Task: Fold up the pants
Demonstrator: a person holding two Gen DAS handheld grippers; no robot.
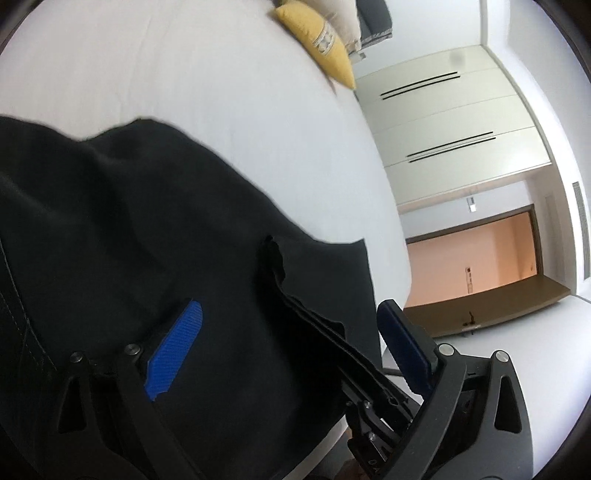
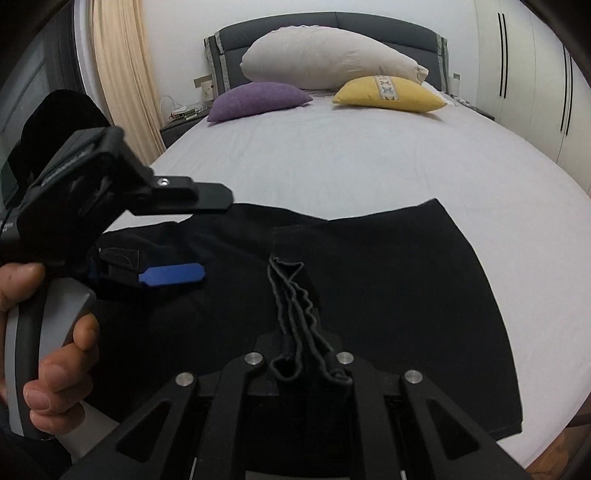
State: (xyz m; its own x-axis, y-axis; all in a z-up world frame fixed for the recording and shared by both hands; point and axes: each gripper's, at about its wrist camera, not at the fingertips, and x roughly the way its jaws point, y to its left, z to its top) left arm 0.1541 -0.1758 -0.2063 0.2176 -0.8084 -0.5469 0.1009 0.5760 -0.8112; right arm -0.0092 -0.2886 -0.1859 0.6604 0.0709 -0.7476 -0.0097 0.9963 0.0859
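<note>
Bunched black pants [image 2: 388, 295] in right tool [image 2: 301, 360]

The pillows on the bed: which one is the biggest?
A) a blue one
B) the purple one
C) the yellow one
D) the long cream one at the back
D. In the right wrist view the long cream pillow stretches across the headboard, much wider than the purple pillow and the yellow pillow lying in front of it.
</note>
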